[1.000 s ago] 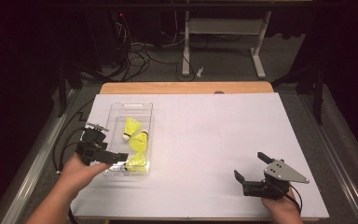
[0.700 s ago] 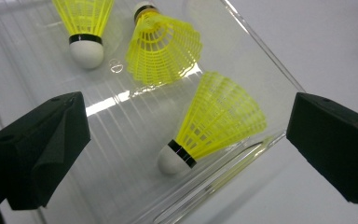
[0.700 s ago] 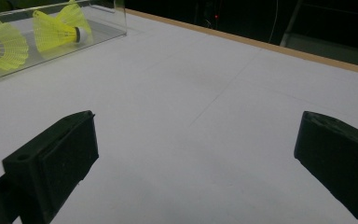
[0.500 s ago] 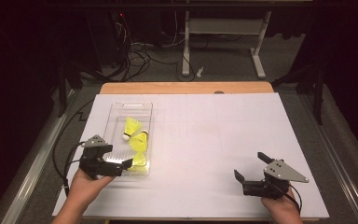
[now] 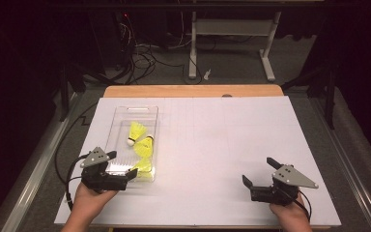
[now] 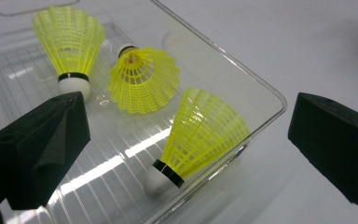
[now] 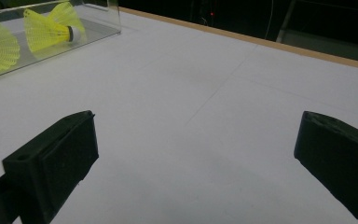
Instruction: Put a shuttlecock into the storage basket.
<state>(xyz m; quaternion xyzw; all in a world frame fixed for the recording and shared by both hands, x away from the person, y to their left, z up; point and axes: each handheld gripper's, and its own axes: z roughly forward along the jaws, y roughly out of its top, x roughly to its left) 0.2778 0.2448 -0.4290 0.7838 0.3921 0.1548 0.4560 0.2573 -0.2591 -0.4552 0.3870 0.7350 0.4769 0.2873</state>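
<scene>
The left gripper [image 5: 123, 175] sits at the near corner of a clear plastic tray [image 5: 121, 116], its black jaws spread wide and clamped on nothing — in the left gripper view one jaw hangs over the ribbed tray floor while the other stands outside the tray wall, over the white table cover [image 5: 222, 145]. Between them lies the nearest yellow shuttlecock [image 6: 200, 135], on its side with its white cork tip toward the gripper and its skirt resting against the tray's rounded corner. That straddle suggests the gripper is lined up on this one, though the wall between the jaws would likely block a clean pinch from here.

Deeper in the tray, a second shuttlecock [image 6: 142, 79] lies with its open skirt facing the camera, and a third [image 6: 70, 42] lies just beside it, cork toward the gripper. All three stay inside the tray, none lifted.

Well apart, near the table's front right, the right gripper [image 5: 261, 180] rests low over bare cover, jaws also wide and empty — apparently parked while the left hand [image 5: 89, 198] works.
</scene>
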